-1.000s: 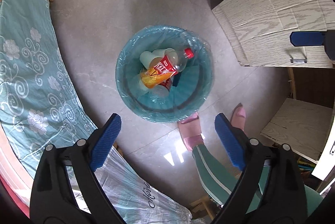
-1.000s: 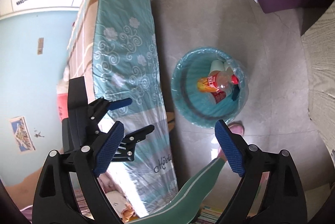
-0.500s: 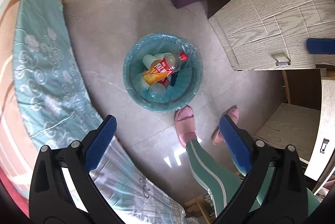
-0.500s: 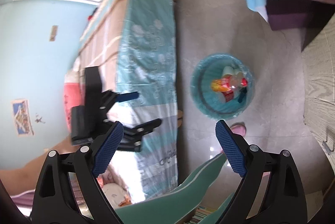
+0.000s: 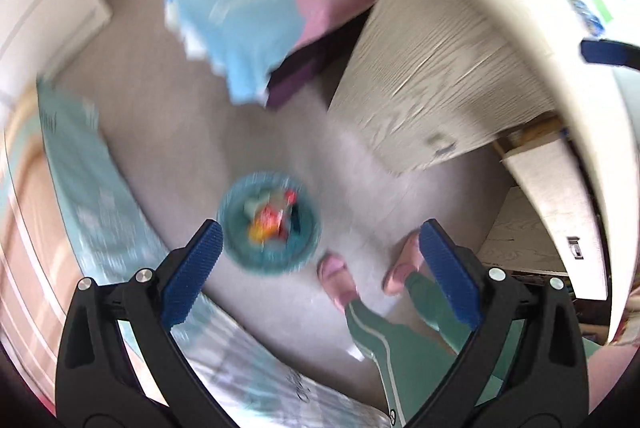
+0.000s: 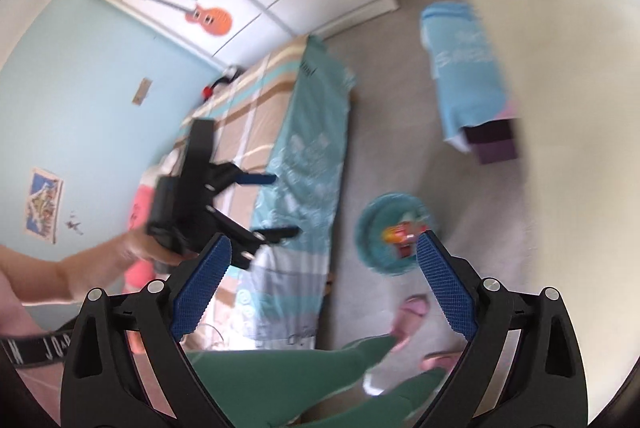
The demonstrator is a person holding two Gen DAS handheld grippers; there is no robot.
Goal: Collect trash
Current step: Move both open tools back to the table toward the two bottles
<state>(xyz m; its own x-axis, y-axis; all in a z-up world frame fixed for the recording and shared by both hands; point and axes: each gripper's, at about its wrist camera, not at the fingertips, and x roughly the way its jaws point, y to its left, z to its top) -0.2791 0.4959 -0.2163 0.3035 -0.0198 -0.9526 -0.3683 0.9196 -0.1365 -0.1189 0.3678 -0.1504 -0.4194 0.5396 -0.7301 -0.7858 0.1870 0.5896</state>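
Observation:
A teal waste bin [image 5: 236, 252] lined with a plastic bag stands on the floor far below, holding a bottle with an orange and red label [image 5: 267, 219] and other trash. The bin also shows in the right wrist view [image 6: 374, 228]. My left gripper [image 5: 318, 240] is open and empty, high above the bin. My right gripper [image 6: 322, 252] is open and empty. The left gripper also shows in the right wrist view [image 6: 282, 206], held in a hand over the bed. Both views are blurred.
A bed with a teal floral cover [image 6: 312, 156] runs along the left of the bin. A wood-grain desk [image 5: 432, 68] is at the right. A stool draped with blue and pink cloth [image 5: 256, 28] stands behind. The person's pink slippers [image 5: 338, 276] are beside the bin.
Both grippers have risen well away from the bin, which now looks much smaller. The views have tilted up to take in more of the room. Both grippers stay open.

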